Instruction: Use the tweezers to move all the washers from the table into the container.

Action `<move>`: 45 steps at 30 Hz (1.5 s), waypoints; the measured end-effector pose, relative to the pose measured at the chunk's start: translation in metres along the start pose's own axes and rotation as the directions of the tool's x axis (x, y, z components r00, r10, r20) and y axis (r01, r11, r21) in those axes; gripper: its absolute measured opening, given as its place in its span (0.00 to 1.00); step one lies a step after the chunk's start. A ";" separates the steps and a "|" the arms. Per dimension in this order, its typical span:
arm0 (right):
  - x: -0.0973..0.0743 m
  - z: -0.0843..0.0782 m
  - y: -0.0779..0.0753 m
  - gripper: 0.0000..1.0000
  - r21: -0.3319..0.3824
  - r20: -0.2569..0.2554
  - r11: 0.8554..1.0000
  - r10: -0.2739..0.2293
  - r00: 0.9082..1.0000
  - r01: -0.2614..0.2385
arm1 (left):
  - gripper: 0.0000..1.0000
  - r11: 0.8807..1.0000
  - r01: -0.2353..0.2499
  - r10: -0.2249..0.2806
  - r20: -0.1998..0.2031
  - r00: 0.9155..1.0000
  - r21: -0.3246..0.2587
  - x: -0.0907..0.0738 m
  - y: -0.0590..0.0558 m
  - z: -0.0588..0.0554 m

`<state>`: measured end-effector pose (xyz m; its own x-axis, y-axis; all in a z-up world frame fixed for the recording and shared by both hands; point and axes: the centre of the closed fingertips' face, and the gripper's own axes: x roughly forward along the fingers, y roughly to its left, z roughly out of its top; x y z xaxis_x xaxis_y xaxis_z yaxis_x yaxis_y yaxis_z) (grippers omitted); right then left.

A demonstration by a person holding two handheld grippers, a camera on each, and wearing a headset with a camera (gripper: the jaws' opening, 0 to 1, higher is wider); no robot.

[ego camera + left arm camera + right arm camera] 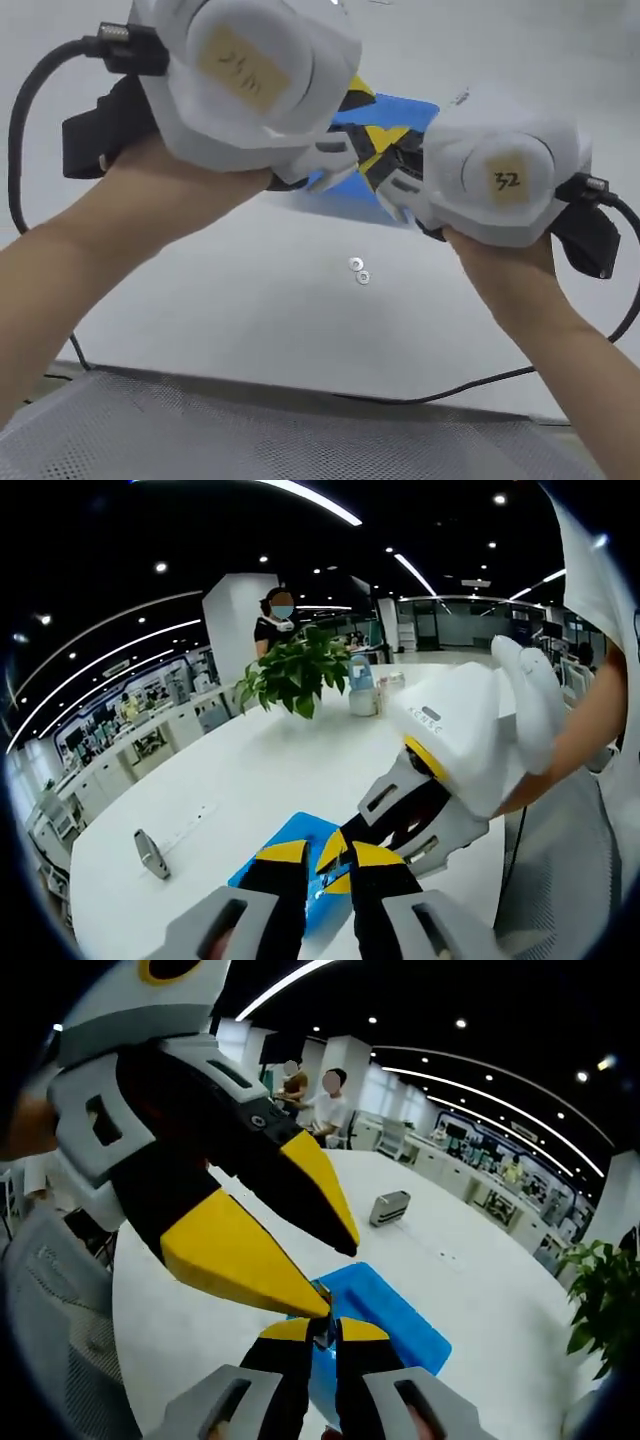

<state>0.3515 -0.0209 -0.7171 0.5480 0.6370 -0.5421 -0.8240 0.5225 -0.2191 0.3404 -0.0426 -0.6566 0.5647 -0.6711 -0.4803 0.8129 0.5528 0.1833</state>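
Left gripper [330, 858] up close, held above table, jaws a narrow gap apart and tip to tip with right gripper [322, 1330]; cannot tell whether released or gripping. Right jaws clenched on thin metal tweezers [322, 1316]. Further out, two washers [355, 263] loose on white table [220, 310], side by side, apart from blue container [412, 108] lying behind gripper tips; farthest, potted plant [295, 675] at far side of table.

1. We look steeply down on the blue container [412, 106] from above its near side.
2. Both our gripper views face it, low and very close.
3. All three views share it.
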 end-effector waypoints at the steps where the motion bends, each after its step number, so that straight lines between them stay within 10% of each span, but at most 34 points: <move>1: 0.000 0.000 0.001 0.04 -0.002 0.000 1.000 0.001 1.000 -0.001 | 0.08 1.000 0.008 -0.008 -0.003 1.000 0.003 0.000 -0.002 0.000; 23: -0.022 -0.024 0.034 0.04 0.050 -0.016 0.995 0.091 0.996 -0.090 | 0.00 0.983 0.176 -0.172 -0.072 0.982 0.051 -0.006 -0.050 -0.018; 45: -0.010 -0.061 0.053 0.05 0.066 -0.093 0.988 0.148 0.985 -0.142 | 0.00 0.981 0.192 -0.192 -0.128 0.973 -0.010 0.008 -0.063 -0.053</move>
<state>0.2940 -0.0343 -0.7728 0.4043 0.6518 -0.6416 -0.8822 0.4630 -0.0854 0.2860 -0.0568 -0.7172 0.3753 -0.6956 -0.6126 0.9048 0.4184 0.0792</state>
